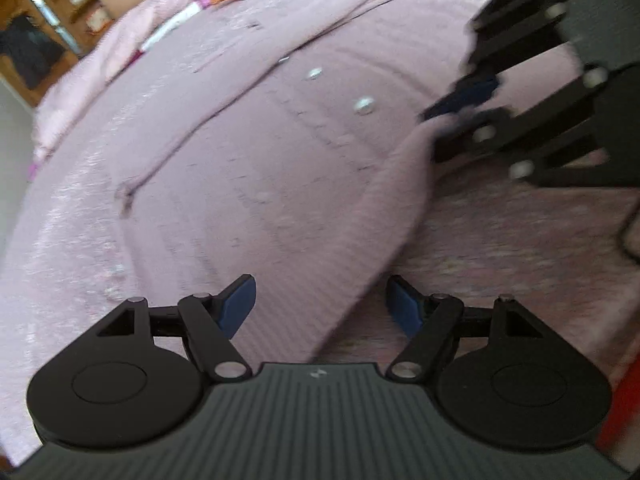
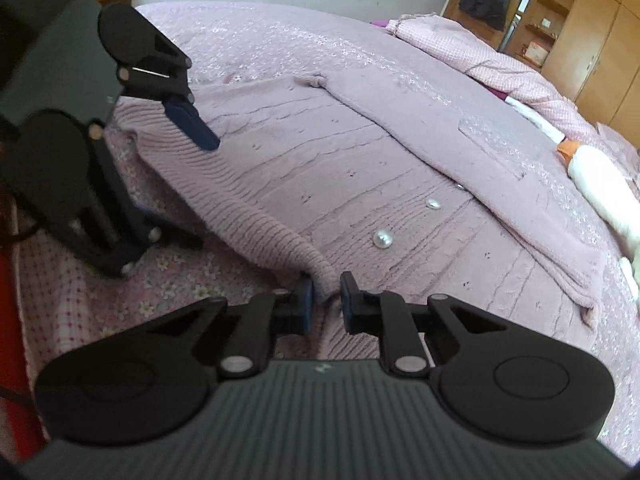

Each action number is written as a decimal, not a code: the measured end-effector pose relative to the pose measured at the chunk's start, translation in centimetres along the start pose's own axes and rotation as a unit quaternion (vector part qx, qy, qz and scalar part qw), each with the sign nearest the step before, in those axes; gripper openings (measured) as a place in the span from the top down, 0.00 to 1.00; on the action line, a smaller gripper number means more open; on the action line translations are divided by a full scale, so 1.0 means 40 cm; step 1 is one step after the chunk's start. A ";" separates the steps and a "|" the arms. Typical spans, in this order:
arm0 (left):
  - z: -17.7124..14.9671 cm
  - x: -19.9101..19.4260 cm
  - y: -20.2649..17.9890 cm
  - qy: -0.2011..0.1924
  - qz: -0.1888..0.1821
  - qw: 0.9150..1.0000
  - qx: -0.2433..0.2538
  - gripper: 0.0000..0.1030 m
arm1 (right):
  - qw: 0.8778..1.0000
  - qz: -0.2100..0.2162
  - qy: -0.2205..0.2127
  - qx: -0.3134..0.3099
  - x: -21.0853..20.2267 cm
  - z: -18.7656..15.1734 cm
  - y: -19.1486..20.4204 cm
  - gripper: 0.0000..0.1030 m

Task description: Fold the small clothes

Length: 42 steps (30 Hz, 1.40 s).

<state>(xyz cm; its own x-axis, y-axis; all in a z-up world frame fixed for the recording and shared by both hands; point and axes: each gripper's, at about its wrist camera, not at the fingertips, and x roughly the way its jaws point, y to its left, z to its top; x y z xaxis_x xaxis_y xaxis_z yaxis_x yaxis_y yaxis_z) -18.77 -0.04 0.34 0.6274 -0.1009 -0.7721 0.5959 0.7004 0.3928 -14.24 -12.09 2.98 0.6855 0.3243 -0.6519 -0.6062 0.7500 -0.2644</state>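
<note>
The left gripper (image 1: pixel 320 304) hovers with fingers spread, released, over the ribbed hem of the pink knit cardigan (image 2: pixel 320 152), which lies flat on the bed (image 2: pixel 280 28). To the right, the right gripper (image 2: pixel 325 300) pinches the hem's corner. This looks like the opening fold; next, the left should grip the hem too, then both lift it away.

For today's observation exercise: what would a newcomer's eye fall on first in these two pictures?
A lilac knitted cardigan with pearl buttons lies spread across the pink bedspread, filling the middle. The right claw pinches its ribbed hem at the near edge, while the left claw hovers open over the hem. A white plush toy lies far right.
</note>
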 end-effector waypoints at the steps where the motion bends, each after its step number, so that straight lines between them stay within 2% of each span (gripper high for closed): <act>1: -0.001 0.007 0.008 0.002 0.015 1.000 -0.005 0.24 | 1.000 0.007 0.006 0.001 -0.003 -0.005 0.002 0.83; 4: -0.003 0.018 0.032 0.001 0.041 0.999 -0.026 0.24 | 0.999 0.022 0.031 -0.001 0.009 -0.009 0.003 0.83; 6: -0.006 0.021 0.045 0.000 0.039 0.998 -0.039 0.24 | 0.999 0.012 0.052 -0.007 0.006 -0.028 0.016 0.73; 8: -0.007 0.020 0.050 -0.004 0.036 0.998 -0.049 0.24 | 0.997 -0.001 0.072 -0.014 0.002 -0.042 0.018 0.58; 9: -0.010 0.019 0.053 -0.006 0.035 0.998 -0.054 0.24 | 0.997 -0.005 0.079 -0.014 -0.002 -0.049 0.015 0.55; 15: -0.007 0.007 0.098 -0.023 0.027 0.992 -0.118 0.25 | 0.993 -0.002 0.117 0.004 -0.036 -0.074 -0.018 0.53; 17: -0.002 0.003 0.113 -0.025 0.023 0.990 -0.137 0.25 | 0.992 -0.006 0.129 -0.014 -0.045 -0.086 -0.014 0.47; 19: 0.000 0.001 0.123 -0.025 0.018 0.988 -0.149 0.26 | 0.989 -0.024 0.136 -0.043 -0.056 -0.097 0.000 0.41; 24: -0.005 0.003 0.121 -0.017 0.016 0.988 -0.153 0.26 | 0.982 -0.089 0.139 -0.096 -0.048 -0.118 0.024 0.40; 28: -0.004 0.007 0.105 -0.014 0.025 0.990 -0.138 0.26 | 0.976 -0.132 0.128 -0.113 -0.021 -0.121 0.022 0.42; 30: 0.002 0.014 0.093 -0.014 0.033 0.992 -0.124 0.26 | 0.975 -0.143 0.121 -0.117 -0.014 -0.118 0.014 0.53; 32: 0.006 0.013 0.081 -0.015 0.045 0.993 -0.112 0.26 | 0.976 -0.146 0.120 -0.111 -0.015 -0.118 0.007 0.78; 34: 0.007 0.008 0.072 -0.024 0.056 0.993 -0.106 0.28 | 0.977 -0.152 0.115 -0.098 -0.028 -0.119 -0.006 0.83; 35: 0.008 0.003 0.069 -0.031 0.057 0.993 -0.102 0.32 | 0.978 -0.155 0.110 -0.091 -0.033 -0.118 -0.013 0.84; 37: 0.012 -0.010 0.067 -0.043 0.050 0.993 -0.100 0.52 | 0.980 -0.160 0.097 -0.071 -0.044 -0.110 -0.026 0.84; 40: 0.022 -0.025 0.072 -0.055 0.036 0.992 -0.108 0.77 | 0.982 -0.171 0.073 -0.041 -0.058 -0.097 -0.052 0.86; 42: 0.033 -0.033 0.078 -0.063 0.037 0.991 -0.114 0.82 | 0.982 -0.180 0.056 -0.023 -0.068 -0.087 -0.069 0.86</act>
<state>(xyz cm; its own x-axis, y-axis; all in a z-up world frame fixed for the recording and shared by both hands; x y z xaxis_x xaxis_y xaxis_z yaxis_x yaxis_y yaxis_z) -17.09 1.34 3.24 0.7308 -0.1208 -0.6718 0.4267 0.8491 0.3115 -15.84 -17.02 3.01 0.8112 -0.0248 -0.5843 -0.3524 0.7766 -0.5223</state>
